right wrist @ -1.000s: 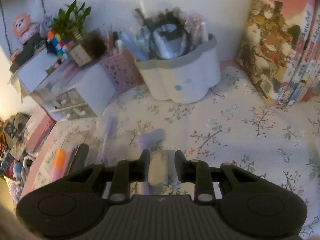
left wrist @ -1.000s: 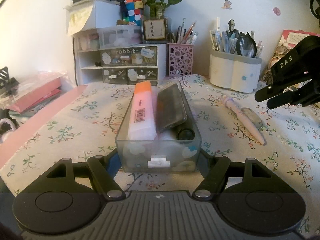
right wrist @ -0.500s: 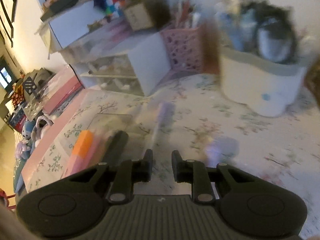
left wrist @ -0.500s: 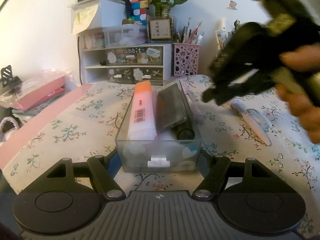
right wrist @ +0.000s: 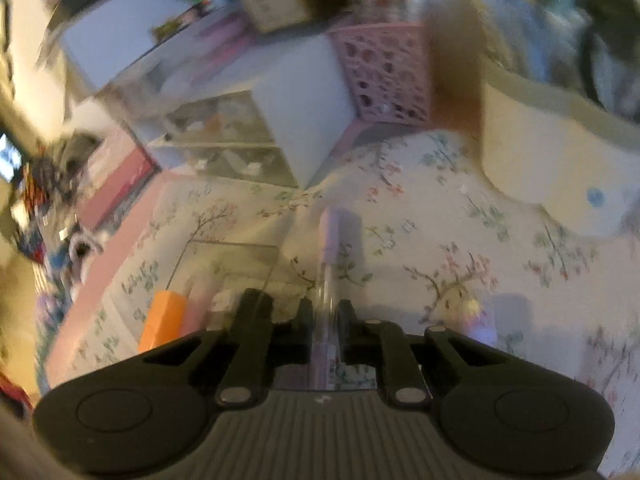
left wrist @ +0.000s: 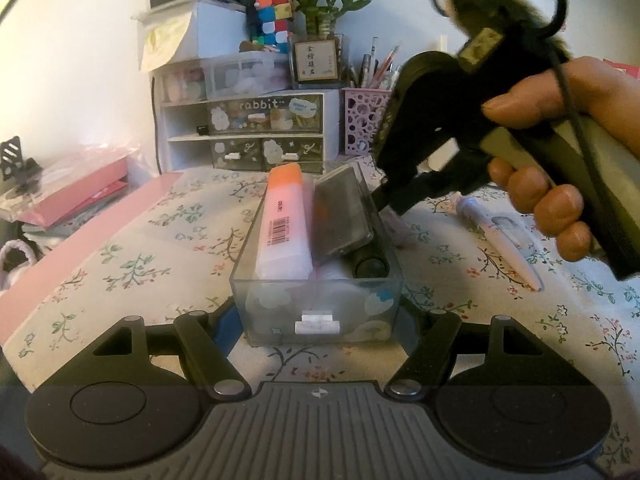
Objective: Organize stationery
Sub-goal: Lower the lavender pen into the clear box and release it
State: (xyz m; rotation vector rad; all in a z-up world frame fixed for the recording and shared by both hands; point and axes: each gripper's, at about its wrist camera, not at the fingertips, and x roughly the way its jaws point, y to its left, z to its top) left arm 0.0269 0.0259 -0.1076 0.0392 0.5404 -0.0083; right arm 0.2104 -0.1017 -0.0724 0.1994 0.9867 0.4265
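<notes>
Left tongs (left wrist: 320,312) clamp the drawer (left wrist: 318,280) steady; right tongs (right wrist: 325,312) closing around a pen (right wrist: 331,264), pads not yet pressing.

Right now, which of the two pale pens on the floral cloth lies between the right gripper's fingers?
The clear-barrelled lilac-capped pen beside the clear drawer; the white pen lies apart.

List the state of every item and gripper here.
Clear box, open-topped, clamped by left gripper.
Glue stick, capped, lying inside the box.
Purple pen, lying beside the box, between the jaws.
Right gripper, jaws closing around the pen, not yet pressing.
White pen, lying loose, untouched.
</notes>
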